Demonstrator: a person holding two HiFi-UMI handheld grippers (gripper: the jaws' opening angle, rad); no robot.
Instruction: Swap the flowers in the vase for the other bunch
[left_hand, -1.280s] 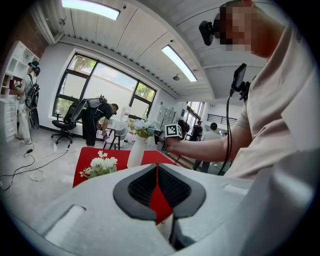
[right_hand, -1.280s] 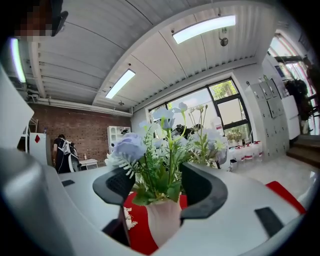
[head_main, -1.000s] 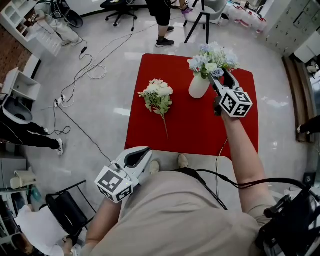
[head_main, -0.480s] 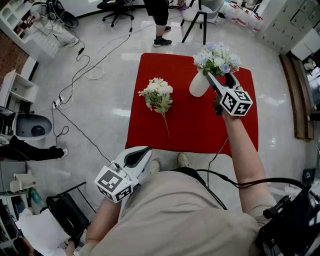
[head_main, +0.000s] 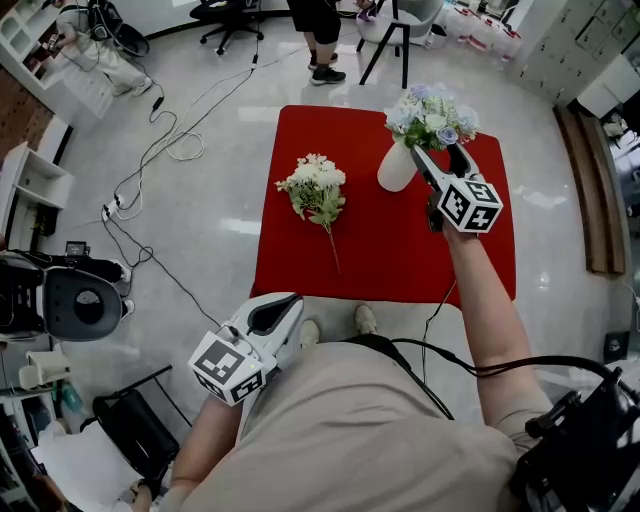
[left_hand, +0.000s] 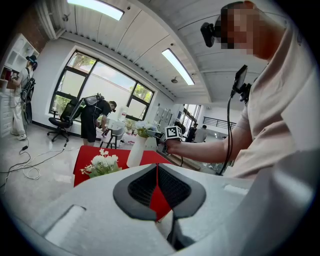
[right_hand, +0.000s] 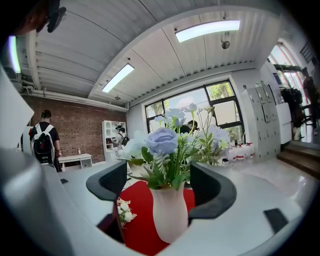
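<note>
**Desk:** Count pls. What's on the red worktop (head_main: 380, 250)?

**Photog:** 1 white vase (head_main: 397, 170), upright, far-right part of the worktop. 2 bunches. No. 1, the blue-and-white bunch (head_main: 430, 112), stands in the vase. No. 2, the white bunch (head_main: 316, 188), lies flat to the vase's left, well apart from it, heads toward the far edge, stem toward the person.

**Desk:** Tools?

**Photog:** 2, 1 per hand. At the vase's mouth, held roughly level, is the right tool (head_main: 437, 152). Its jaws have just been opening & stand wide apart, w/ the blue-and-white bunch's leaves & stems between them, just above the vase's neck. In the right gripper view the pads press on nothing. Off the worktop's near edge, by the person's torso, is the left tool (head_main: 283, 308): jaws together, nothing held.

**Desk:** So the swap?

**Photog:** Not done. The blue-and-white bunch is in the vase and the white bunch is on the worktop, untouched.

**Desk:** Bkgd?

**Photog:** 1 bystander (head_main: 318, 30) on the floor past the far edge, legs only in the head view. 1 black office chair (head_main: 225, 12) beside them. Loose cables (head_main: 160, 140) trail over the floor at left.
</note>
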